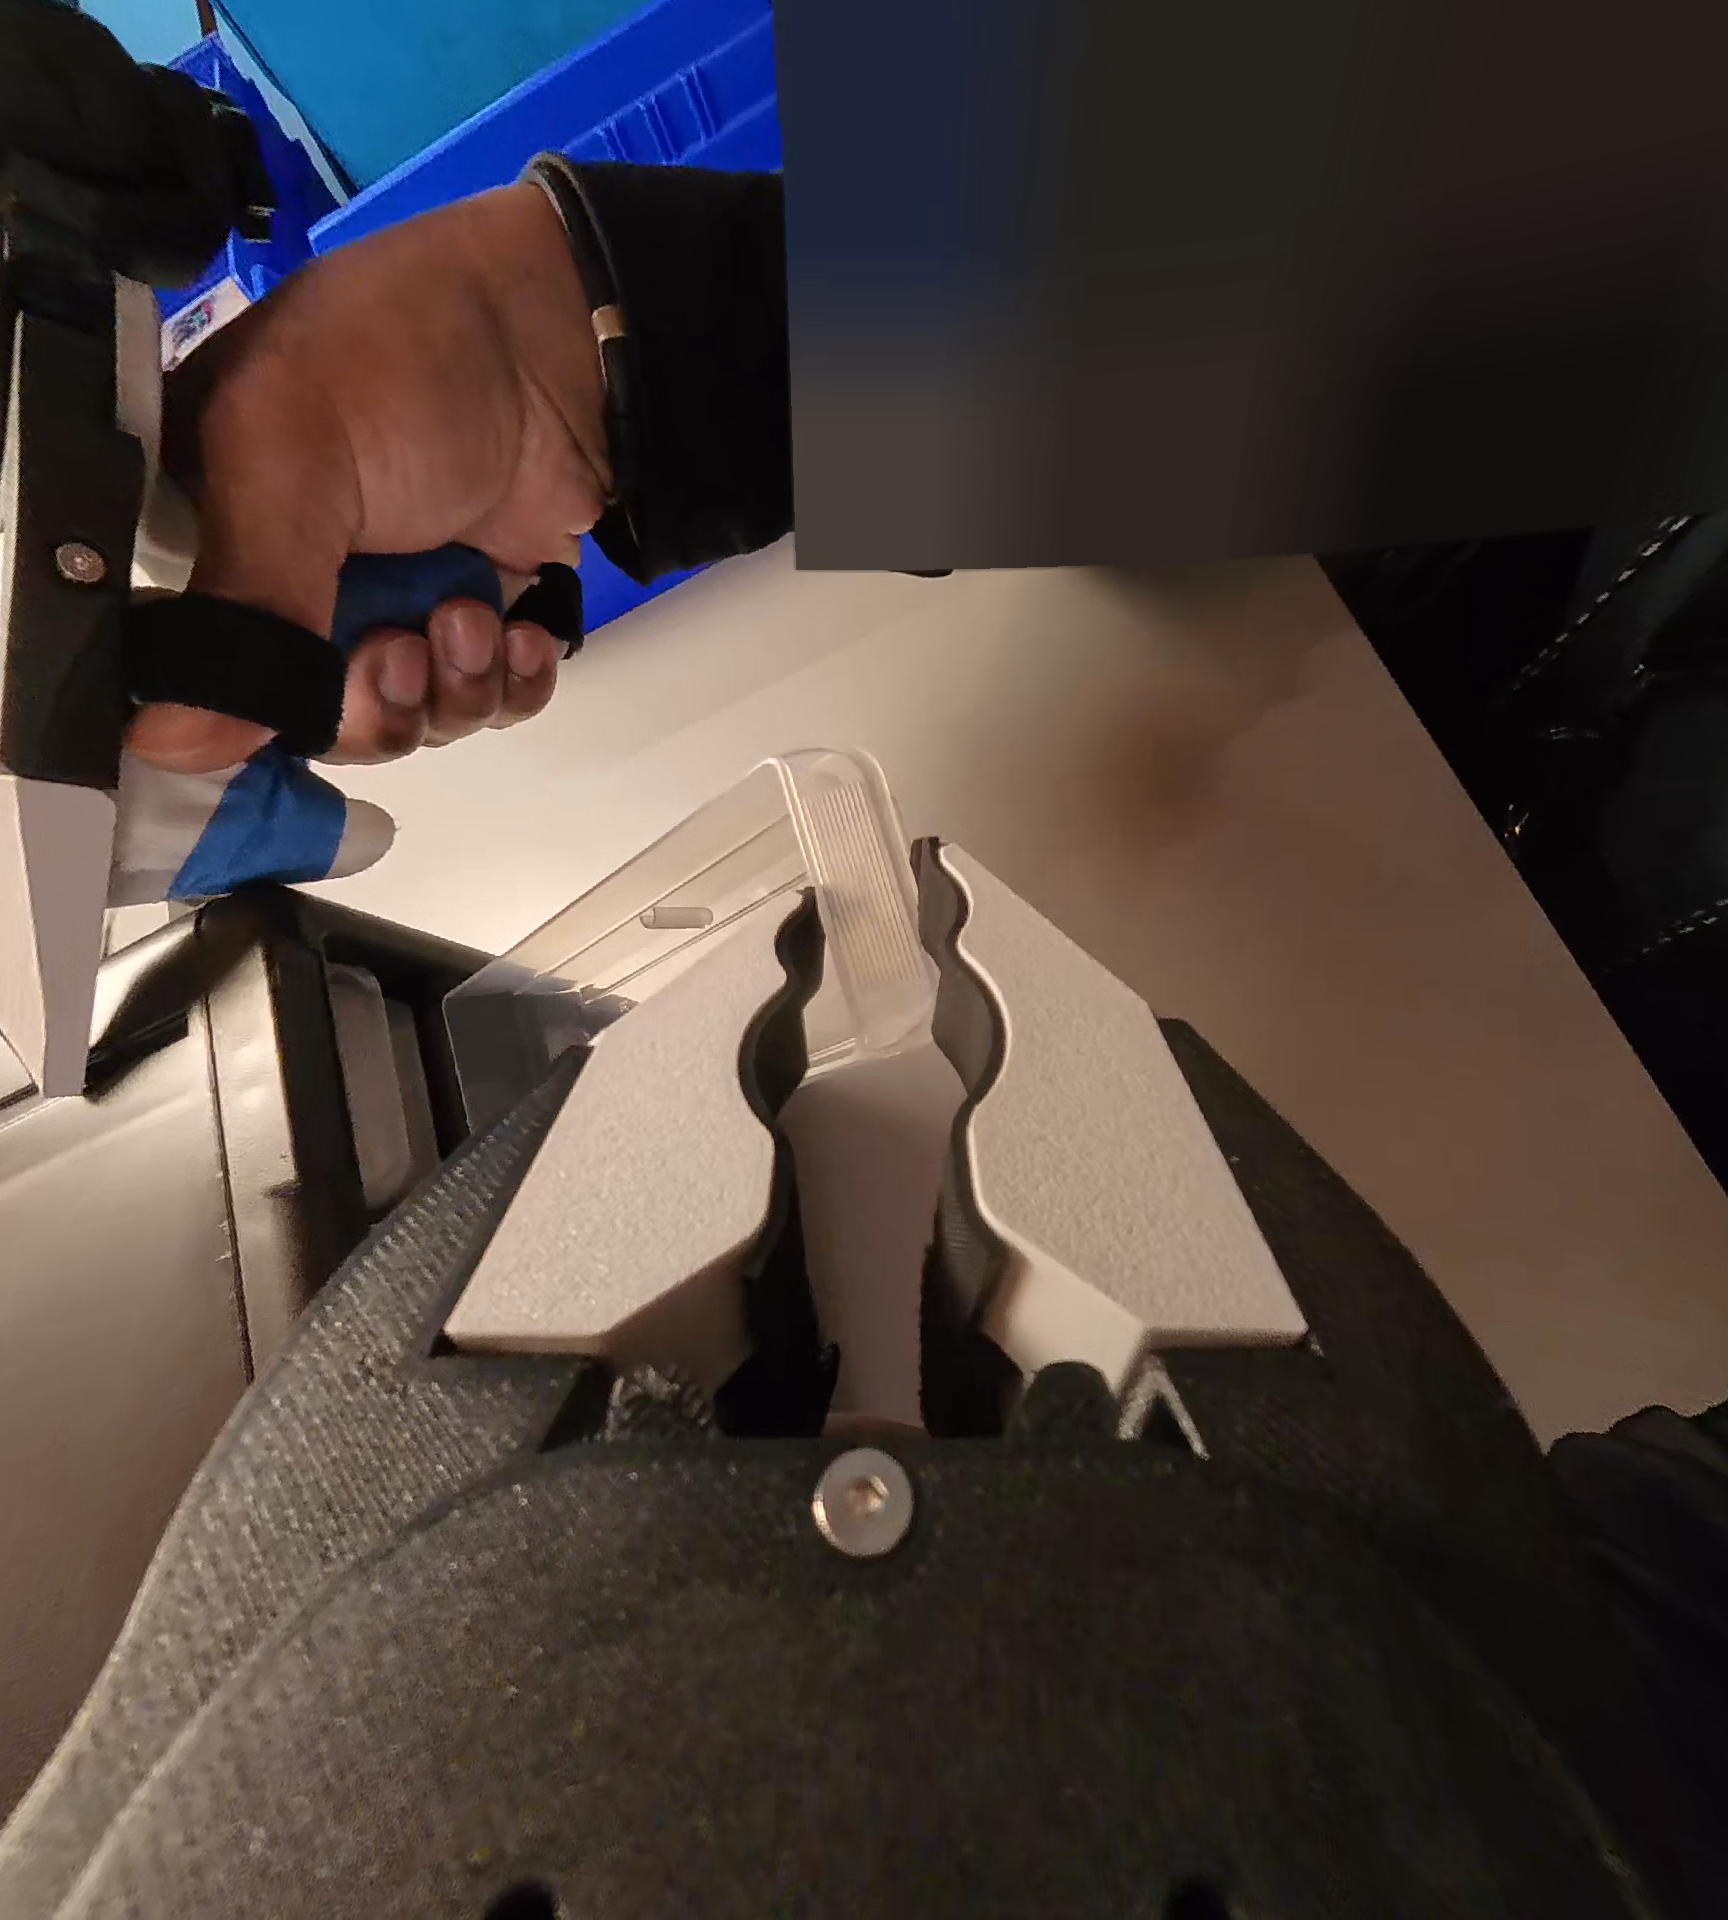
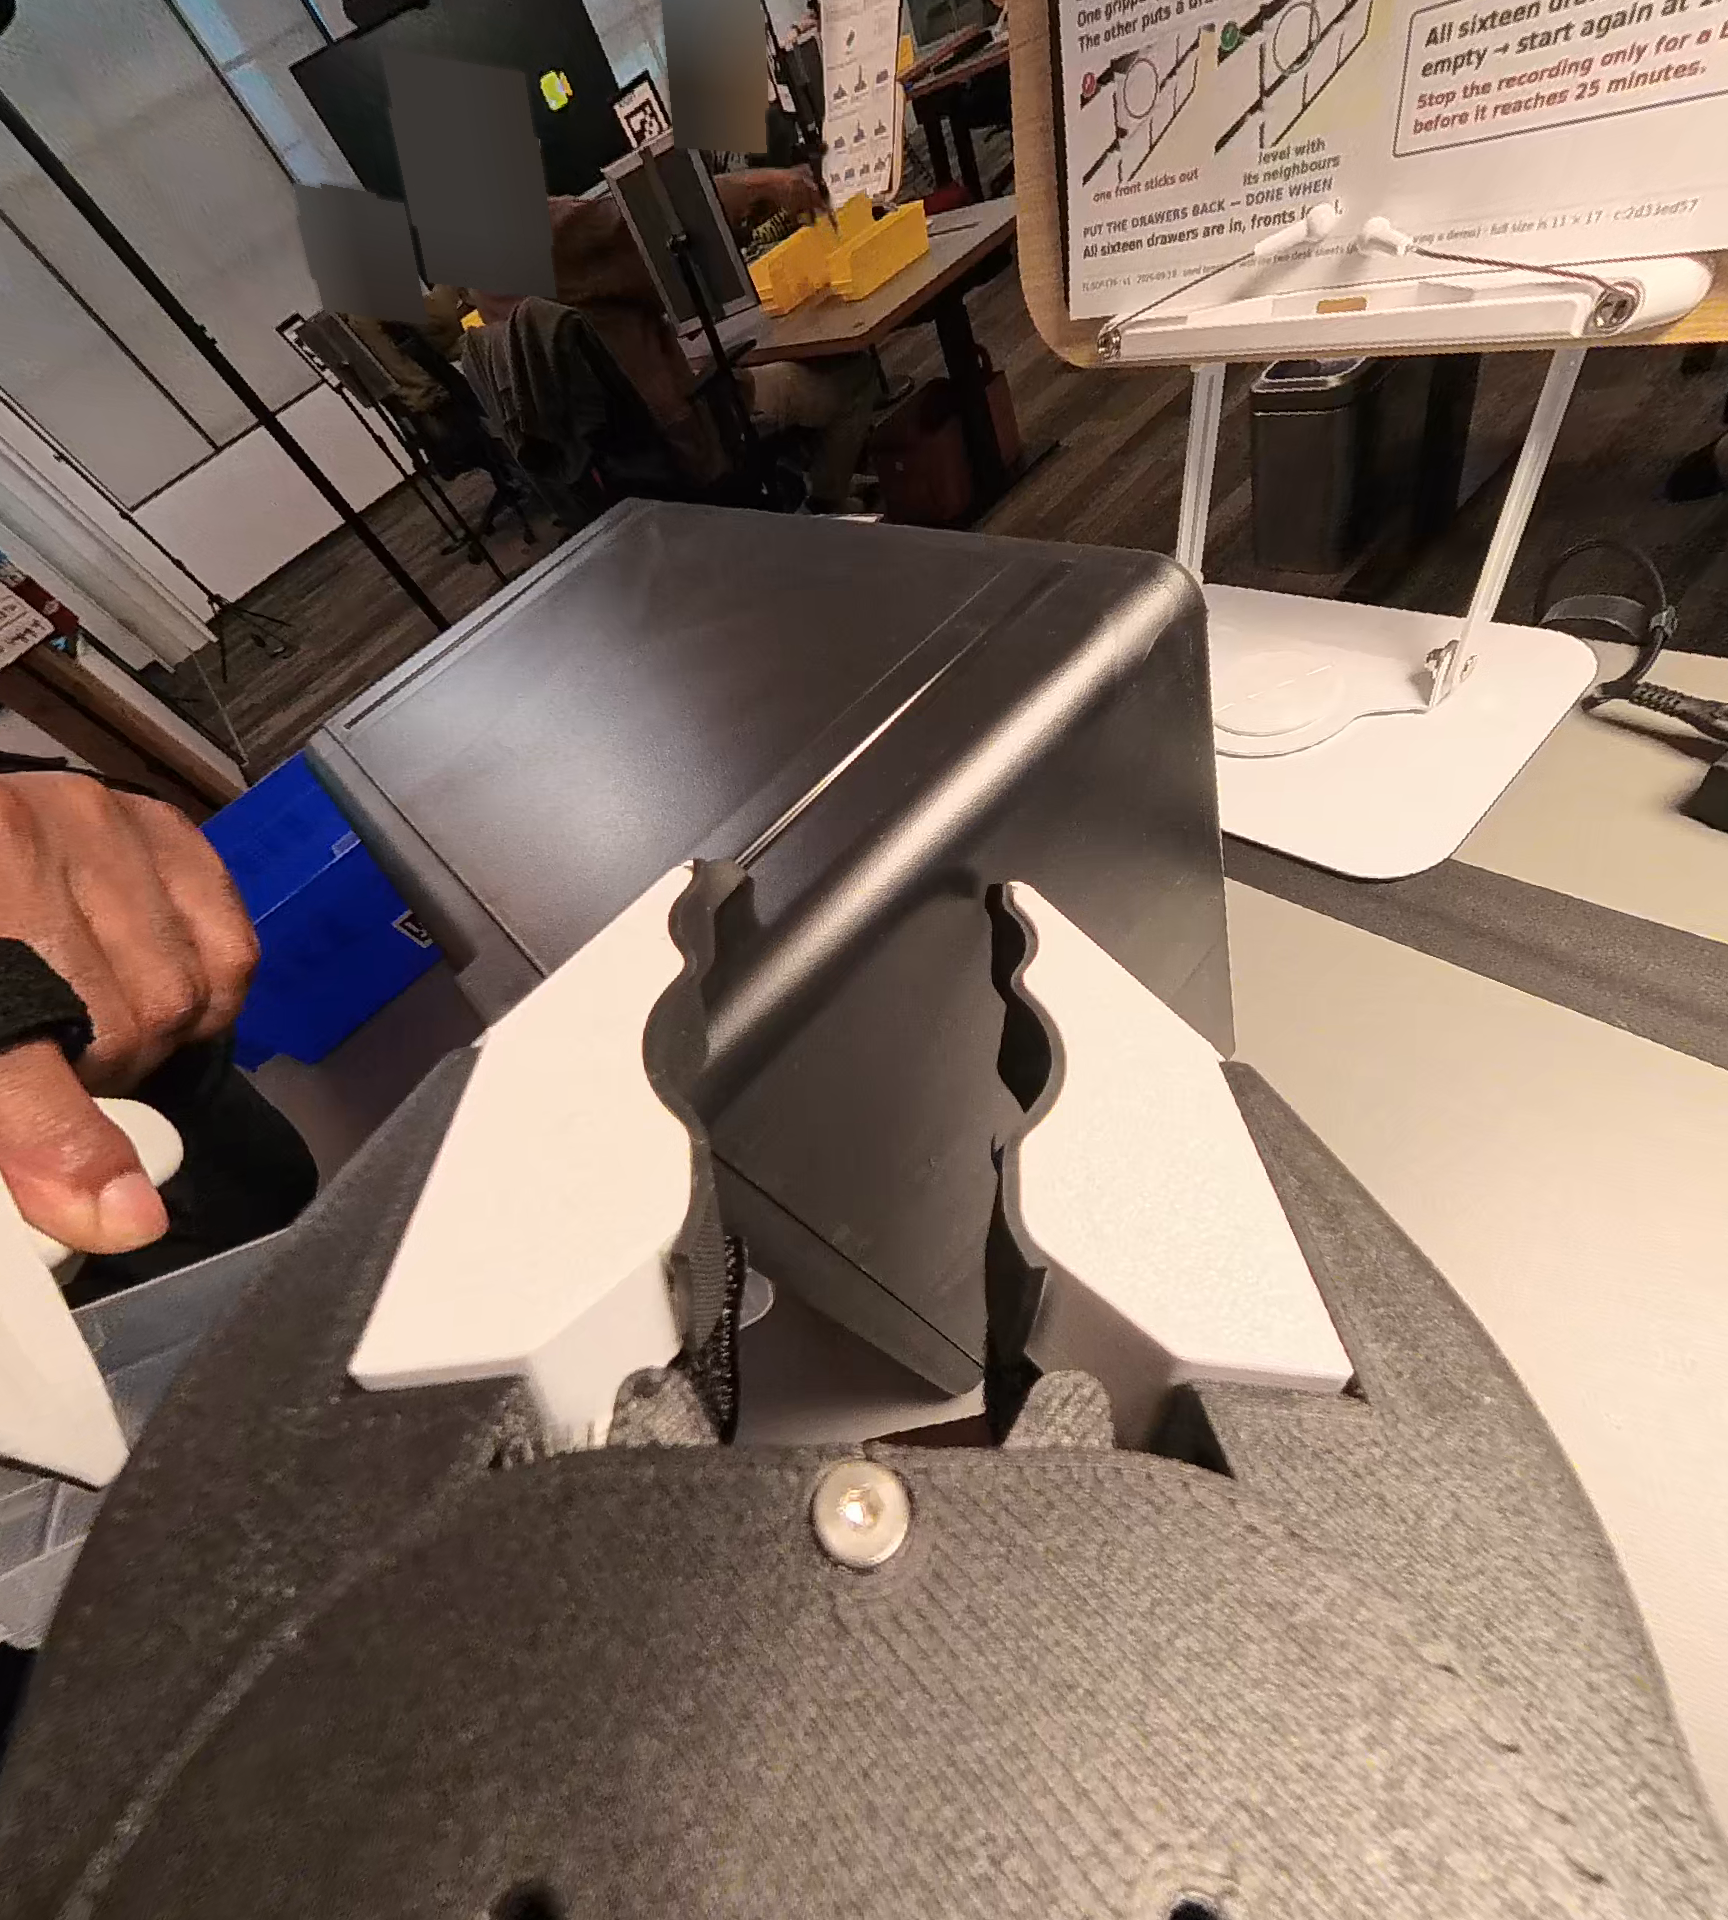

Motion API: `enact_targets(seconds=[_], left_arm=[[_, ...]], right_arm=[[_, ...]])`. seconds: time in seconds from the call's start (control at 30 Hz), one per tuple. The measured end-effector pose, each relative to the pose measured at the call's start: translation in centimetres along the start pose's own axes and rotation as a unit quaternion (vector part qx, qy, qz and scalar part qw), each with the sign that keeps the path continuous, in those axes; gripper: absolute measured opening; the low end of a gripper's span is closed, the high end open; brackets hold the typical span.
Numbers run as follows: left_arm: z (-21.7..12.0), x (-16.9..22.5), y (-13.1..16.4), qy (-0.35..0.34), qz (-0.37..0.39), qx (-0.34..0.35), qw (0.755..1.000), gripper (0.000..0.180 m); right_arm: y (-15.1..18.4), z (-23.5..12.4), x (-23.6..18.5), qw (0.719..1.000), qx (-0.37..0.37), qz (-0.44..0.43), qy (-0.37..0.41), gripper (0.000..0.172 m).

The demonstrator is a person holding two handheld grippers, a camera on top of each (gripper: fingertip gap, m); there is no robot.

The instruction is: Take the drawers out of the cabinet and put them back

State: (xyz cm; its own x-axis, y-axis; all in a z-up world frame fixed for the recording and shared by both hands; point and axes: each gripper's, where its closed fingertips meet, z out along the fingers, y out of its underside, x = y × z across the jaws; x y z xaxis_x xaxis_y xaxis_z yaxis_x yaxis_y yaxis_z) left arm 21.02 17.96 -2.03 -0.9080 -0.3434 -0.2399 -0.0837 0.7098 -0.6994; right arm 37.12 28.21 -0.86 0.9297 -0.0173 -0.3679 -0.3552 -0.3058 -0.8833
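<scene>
Left gripper (image 1: 865,935) has its jaws nearly together on the ribbed tab of a clear drawer (image 1: 694,883), and both pads press the tab. Most of this drawer is hard to read, since its walls are transparent and its near end is cut off behind the left finger. Just beside it, toward the left edge of that view, stands the dark cabinet (image 2: 735,665), of which only a corner and some slots show there. A large blurred patch covers the upper right of the left wrist view.

Right gripper (image 2: 844,904) stands wide across the cabinet's rounded top edge; its left pad touches the casing, but whether the right pad does cannot be told. Behind the cabinet, a printed sheet on a white stand (image 2: 1359,301) carries writing and is cut off at the top. A blue bin (image 2: 320,914) shows partly beside the cabinet.
</scene>
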Motion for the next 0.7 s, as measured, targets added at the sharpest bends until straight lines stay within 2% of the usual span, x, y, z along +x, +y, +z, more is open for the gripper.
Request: enact_targets(seconds=[0.43, 0.7], left_arm=[[1.0, 0.4, 0.3, 0.009, 0.003, -0.023, 1.0, 0.018], [1.8, -1.2, 0.8, -0.011, -0.005, -0.059, 0.998, 0.018]], right_arm=[[0.0, -0.1, 0.0, 1.0, 0.001, 0.0, 0.0, 0.056], [0.0, -0.2, 0.0, 1.0, -0.002, -0.001, -0.006, 0.055]])
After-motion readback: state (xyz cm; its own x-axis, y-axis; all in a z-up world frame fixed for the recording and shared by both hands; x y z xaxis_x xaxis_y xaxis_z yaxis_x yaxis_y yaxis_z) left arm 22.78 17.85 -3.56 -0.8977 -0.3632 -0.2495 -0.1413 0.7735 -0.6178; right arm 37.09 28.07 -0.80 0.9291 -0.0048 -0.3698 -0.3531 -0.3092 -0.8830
